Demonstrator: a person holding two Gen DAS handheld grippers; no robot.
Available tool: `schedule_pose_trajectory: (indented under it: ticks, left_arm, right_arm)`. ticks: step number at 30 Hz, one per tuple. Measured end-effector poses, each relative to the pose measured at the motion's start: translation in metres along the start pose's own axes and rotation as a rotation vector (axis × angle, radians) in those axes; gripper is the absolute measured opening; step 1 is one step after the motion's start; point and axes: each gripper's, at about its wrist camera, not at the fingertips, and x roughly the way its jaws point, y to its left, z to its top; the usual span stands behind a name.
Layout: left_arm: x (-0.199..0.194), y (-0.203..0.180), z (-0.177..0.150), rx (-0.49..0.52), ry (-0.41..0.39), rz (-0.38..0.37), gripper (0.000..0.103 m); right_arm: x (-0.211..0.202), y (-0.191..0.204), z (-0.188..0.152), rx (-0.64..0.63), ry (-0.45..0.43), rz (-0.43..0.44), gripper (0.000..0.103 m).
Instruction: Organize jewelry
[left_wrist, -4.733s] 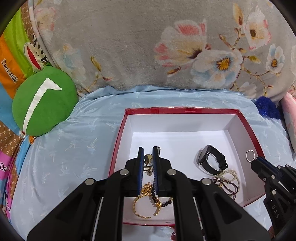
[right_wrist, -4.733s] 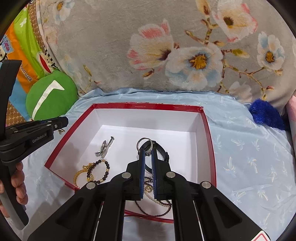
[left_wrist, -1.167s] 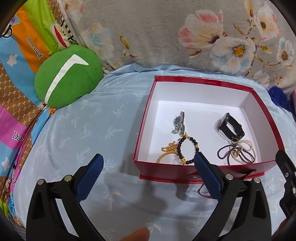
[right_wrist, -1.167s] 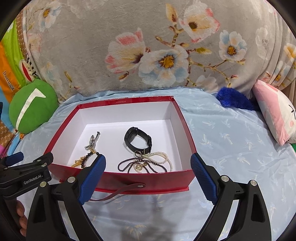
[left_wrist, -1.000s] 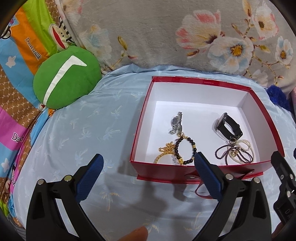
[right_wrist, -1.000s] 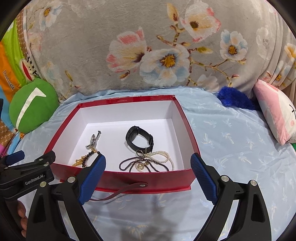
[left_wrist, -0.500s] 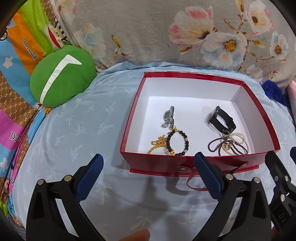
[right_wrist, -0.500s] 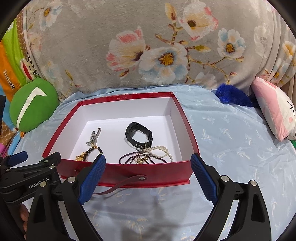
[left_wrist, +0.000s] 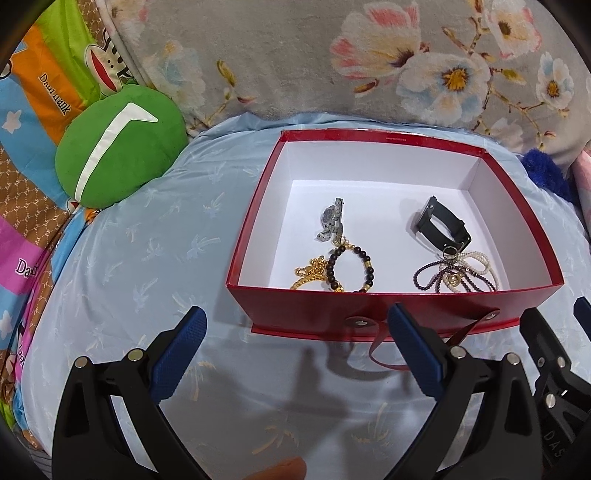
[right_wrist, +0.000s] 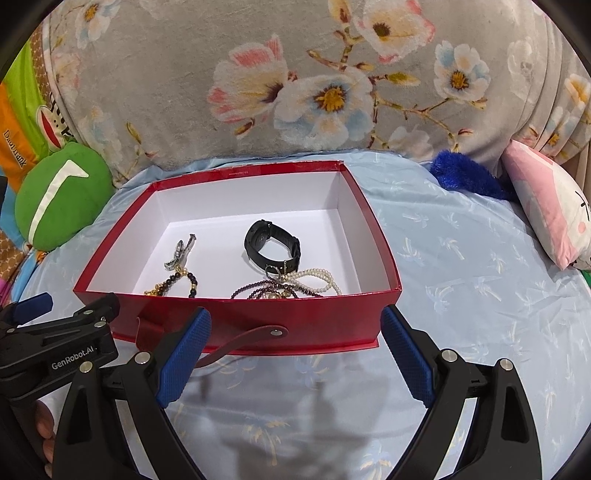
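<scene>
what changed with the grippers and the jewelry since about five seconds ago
Both grippers let go and pulled back out of the red box: the left gripper and right gripper were shut over the jewelry, and now hang open in front of the box. The silver watch, gold chain, black watch and bead necklaces lie inside as before.

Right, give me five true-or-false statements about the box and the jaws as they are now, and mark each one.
1. The black watch lies inside the red box. True.
2. The left gripper holds a bracelet. False: its jaws are open and hold nothing.
3. The pearls lie on the sheet. False: they are in the box.
4. The right gripper is open. True.
5. The box has a lid on. False: its top is open.
</scene>
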Motion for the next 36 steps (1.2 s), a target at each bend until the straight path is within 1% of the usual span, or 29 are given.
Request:
schedule_pose_trajectory:
  ticks: [6, 11, 36]
  left_arm:
    - [0.006, 0.001, -0.005, 0.001, 0.011, 0.004, 0.096]
    - [0.009, 0.005, -0.006, -0.008, 0.017, 0.011, 0.096]
    - [0.000, -0.001, 0.005, 0.000, 0.010, 0.010, 0.096]
  right_arm:
    - [0.005, 0.003, -0.002, -0.013, 0.015, -0.009, 0.091]
    - [0.009, 0.008, -0.003, -0.025, 0.022, 0.001, 0.091]
    - [0.003, 0.011, 0.005, -0.020, 0.006, 0.001, 0.091]
